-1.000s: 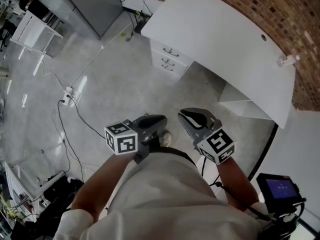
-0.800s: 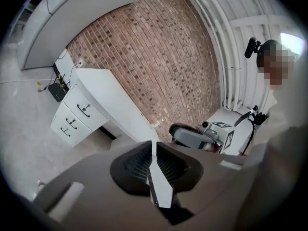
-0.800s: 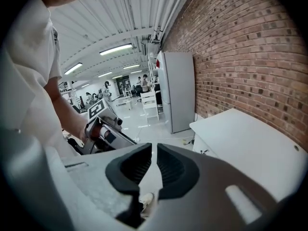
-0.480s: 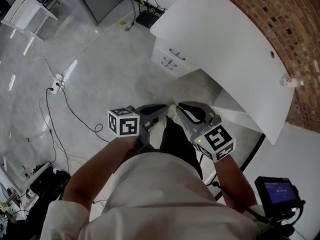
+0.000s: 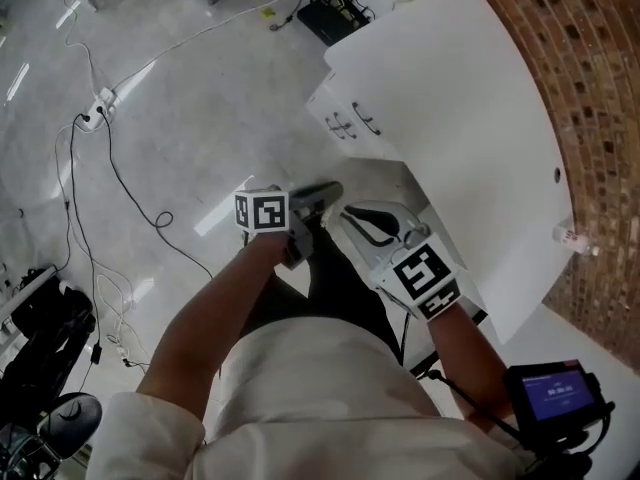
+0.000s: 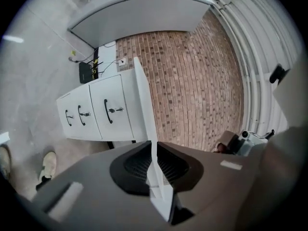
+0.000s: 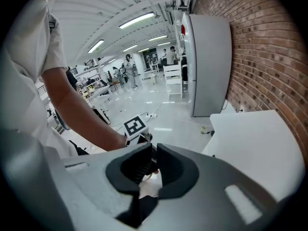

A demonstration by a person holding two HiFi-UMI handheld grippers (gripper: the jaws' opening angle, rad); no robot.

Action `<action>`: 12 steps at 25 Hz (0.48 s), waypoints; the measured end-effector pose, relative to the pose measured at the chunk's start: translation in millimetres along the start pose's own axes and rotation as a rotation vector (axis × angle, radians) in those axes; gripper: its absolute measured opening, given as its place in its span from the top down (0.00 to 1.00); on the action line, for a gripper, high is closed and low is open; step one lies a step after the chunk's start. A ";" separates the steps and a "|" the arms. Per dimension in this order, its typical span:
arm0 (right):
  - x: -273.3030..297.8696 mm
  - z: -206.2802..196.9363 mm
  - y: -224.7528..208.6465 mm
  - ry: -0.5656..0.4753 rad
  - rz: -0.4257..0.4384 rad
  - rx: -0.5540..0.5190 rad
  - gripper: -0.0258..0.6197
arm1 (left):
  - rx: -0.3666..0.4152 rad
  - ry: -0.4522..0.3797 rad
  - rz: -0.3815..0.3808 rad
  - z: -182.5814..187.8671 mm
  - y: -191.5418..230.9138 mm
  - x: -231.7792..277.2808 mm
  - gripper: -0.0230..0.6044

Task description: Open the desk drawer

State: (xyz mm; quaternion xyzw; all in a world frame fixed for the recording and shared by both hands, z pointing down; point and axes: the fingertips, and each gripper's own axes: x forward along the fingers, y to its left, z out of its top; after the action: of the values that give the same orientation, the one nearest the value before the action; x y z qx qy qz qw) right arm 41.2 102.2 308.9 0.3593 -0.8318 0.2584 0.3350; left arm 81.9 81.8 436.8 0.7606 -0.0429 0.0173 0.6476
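Note:
A white desk (image 5: 450, 118) stands against the brick wall. Its white drawer unit (image 5: 350, 128) sits under the near left end. In the left gripper view the drawer unit (image 6: 96, 112) shows three drawer fronts with dark handles, all closed. The widest front carries a long handle (image 6: 107, 111). My left gripper (image 5: 325, 193) hangs in front of the unit, some way short of it, its jaws (image 6: 154, 165) shut on nothing. My right gripper (image 5: 350, 216) is right beside it, also shut and empty, and its view (image 7: 153, 165) looks toward the left gripper's marker cube.
Cables and a power strip (image 5: 95, 113) lie on the grey floor at left. A black box (image 5: 335, 18) sits by the wall. A small bottle (image 5: 570, 236) stands on the desk's far end. A screen device (image 5: 555, 393) hangs at my lower right. My shoe (image 6: 48, 162) is near the unit.
I have stepped closer to the desk; the drawer unit and desk now sit nearer both grippers. The two grippers have drawn together side by side. Both stay shut.

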 end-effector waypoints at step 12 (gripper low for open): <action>32.8 -59.2 -60.9 0.196 0.161 -0.092 0.91 | -0.104 -0.222 0.049 65.0 129.7 99.6 0.86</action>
State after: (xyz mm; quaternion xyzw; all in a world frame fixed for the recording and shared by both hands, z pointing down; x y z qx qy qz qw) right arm 93.1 90.9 382.9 0.2487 -0.8322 0.2799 0.4091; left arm 167.8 -7.1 562.0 0.7220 -0.1339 -0.0534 0.6767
